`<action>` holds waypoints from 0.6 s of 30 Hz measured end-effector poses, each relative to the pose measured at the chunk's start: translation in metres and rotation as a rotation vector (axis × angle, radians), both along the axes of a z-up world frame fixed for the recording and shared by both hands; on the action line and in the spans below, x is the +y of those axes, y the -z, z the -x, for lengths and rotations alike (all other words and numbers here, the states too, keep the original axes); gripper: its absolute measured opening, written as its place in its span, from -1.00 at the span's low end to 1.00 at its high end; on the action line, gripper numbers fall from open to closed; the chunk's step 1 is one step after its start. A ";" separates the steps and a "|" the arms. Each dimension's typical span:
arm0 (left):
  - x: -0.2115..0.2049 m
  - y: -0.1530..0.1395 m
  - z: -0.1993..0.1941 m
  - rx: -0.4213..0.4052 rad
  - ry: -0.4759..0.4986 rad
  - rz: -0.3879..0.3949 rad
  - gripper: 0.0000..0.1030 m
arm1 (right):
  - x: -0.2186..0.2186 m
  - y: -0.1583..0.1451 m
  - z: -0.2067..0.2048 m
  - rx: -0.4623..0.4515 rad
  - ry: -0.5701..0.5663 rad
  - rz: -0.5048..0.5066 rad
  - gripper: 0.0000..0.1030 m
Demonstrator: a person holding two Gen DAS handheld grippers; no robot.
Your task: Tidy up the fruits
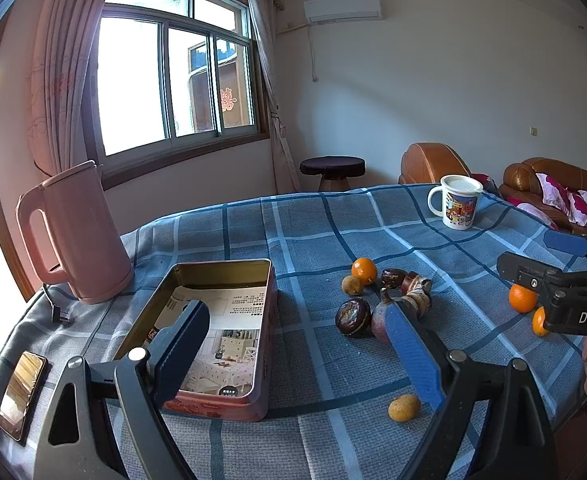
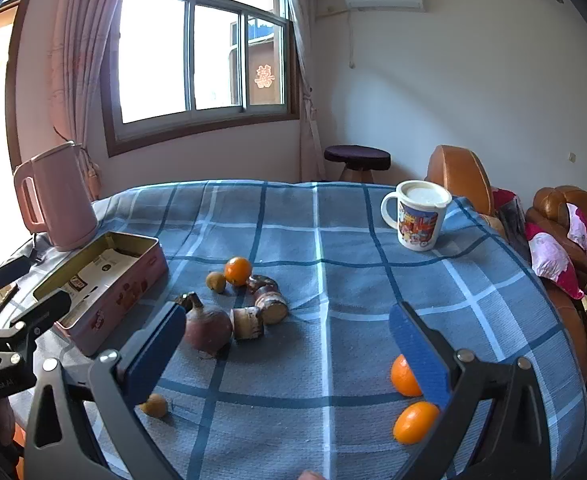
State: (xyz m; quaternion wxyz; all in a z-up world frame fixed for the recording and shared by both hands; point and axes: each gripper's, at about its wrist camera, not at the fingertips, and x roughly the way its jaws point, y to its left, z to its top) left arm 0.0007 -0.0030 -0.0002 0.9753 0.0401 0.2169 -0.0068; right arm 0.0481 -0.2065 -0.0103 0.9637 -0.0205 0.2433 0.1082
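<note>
My left gripper is open, low over the near table between an open pink tin box on its left and the fruit on its right. A paper sheet lines the tin. An orange, a dark round fruit and a purple fruit lie in a cluster, and a small yellow fruit lies nearer. My right gripper is also open, with nothing between its fingers. Two oranges lie by its right finger. The purple fruit and brown pieces lie ahead of its left finger.
A blue plaid cloth covers the table. A pink kettle stands at the back left, and a printed mug at the back right. A phone lies at the near left edge. Beyond the table are brown sofas and a stool.
</note>
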 end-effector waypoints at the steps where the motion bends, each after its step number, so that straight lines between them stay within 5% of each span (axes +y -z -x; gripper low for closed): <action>1: 0.001 0.000 0.000 0.001 0.000 0.001 0.76 | 0.000 0.000 0.000 0.001 0.000 -0.001 1.00; 18: -0.002 0.006 0.000 0.009 0.007 0.001 0.76 | -0.001 0.006 0.000 0.013 -0.004 -0.011 1.00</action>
